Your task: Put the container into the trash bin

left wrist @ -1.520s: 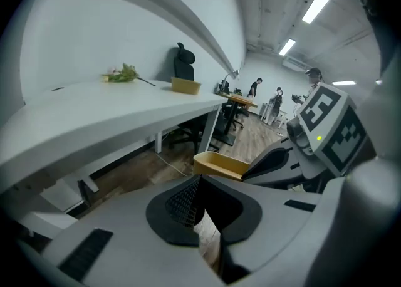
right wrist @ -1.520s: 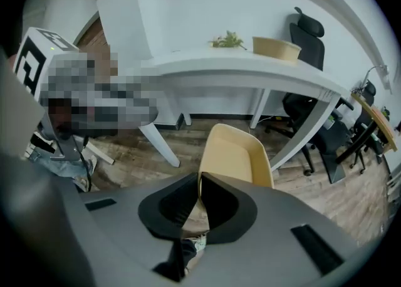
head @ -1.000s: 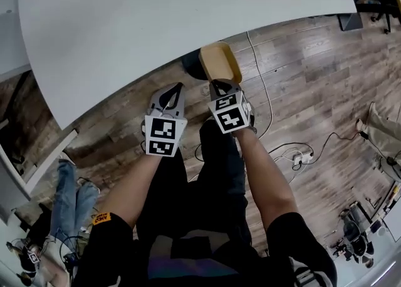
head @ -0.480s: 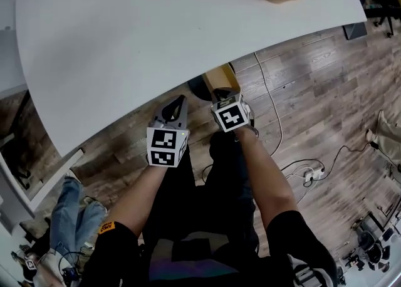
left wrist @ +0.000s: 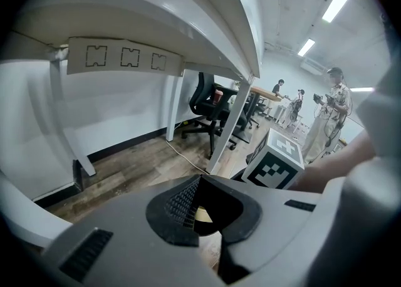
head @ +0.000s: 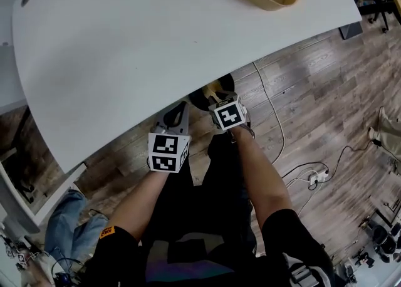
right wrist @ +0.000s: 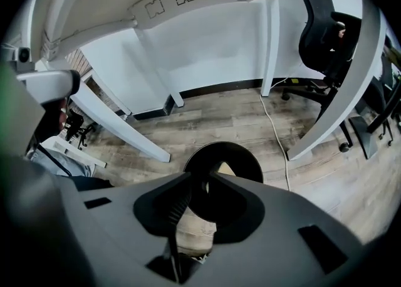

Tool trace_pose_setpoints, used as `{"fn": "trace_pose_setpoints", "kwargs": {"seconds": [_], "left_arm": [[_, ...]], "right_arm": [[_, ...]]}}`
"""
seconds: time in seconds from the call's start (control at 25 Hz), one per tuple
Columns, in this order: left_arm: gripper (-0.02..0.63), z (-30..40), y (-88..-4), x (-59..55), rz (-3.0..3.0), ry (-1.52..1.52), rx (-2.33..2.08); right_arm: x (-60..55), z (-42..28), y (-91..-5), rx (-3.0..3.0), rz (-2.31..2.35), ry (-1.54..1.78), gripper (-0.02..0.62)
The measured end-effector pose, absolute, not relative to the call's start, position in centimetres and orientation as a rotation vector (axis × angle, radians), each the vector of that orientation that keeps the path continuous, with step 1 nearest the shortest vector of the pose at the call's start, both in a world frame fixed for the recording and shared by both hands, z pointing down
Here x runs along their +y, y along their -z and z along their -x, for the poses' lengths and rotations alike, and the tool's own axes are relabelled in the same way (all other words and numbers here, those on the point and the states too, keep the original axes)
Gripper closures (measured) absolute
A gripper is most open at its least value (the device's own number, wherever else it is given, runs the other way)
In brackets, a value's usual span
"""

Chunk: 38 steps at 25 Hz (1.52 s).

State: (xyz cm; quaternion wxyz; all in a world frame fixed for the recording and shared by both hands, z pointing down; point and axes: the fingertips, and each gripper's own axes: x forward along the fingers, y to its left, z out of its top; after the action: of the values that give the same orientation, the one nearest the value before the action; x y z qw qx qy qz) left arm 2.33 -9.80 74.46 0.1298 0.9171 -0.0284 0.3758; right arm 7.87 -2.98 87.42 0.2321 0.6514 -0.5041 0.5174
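**Container at the bin mouth, pinched in your right tool**

Your right tool [right wrist: 199, 180] has its jaws drawn in to a thin slit. A tan sliver of the container [right wrist: 227, 168] sits in that slit. The rest of the container shows just past the tips, inside the round black bin [right wrist: 247, 157]. The bin stands on the wood floor [right wrist: 213, 123] just ahead of and below this tool, under the curved edge of the white worktop [head: 125, 47]. In the head view the tool points down into the bin's opening, with the tan piece just beyond its tips.

Your left tool [left wrist: 199, 178] has its jaws fully together, with nothing between them. It hangs just to the left of the right tool, close but not touching, and a little farther back from the bin. It points in under the worktop edge.

A tan tray [head: 263, 0] sits on the worktop, well ahead of both tools and well apart from them.
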Motion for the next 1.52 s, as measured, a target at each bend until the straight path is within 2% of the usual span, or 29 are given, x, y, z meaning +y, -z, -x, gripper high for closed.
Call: {"fn": "trace_pose_setpoints", "kwargs": {"seconds": [0.2, 0.6, 1.28, 1.52], "left_arm": [[0.597, -1.8, -71.4, -9.2, -2.654, -1.13, -0.033], [0.598, -1.7, -58.4, -6.3, -2.654, -1.078, 0.03], [0.598, -2.1, -39.6, -1.8, -2.839, -0.799, -0.001], [0.6, -2.5, -35.0, -1.2, -2.872, -0.694, -0.025]], "right_arm": [[-2.1, -7.1, -83.1, -1.35, -1.868, -1.464, 0.5], [0.8, -5.5, -65.9, -1.351, -2.064, -1.387, 0.534], [3.7, -5.2, -40.4, -1.472, -2.296, -0.917, 0.561], [4.5, -5.8, -34.6, -1.468, -2.37, -0.742, 0.57]]}}
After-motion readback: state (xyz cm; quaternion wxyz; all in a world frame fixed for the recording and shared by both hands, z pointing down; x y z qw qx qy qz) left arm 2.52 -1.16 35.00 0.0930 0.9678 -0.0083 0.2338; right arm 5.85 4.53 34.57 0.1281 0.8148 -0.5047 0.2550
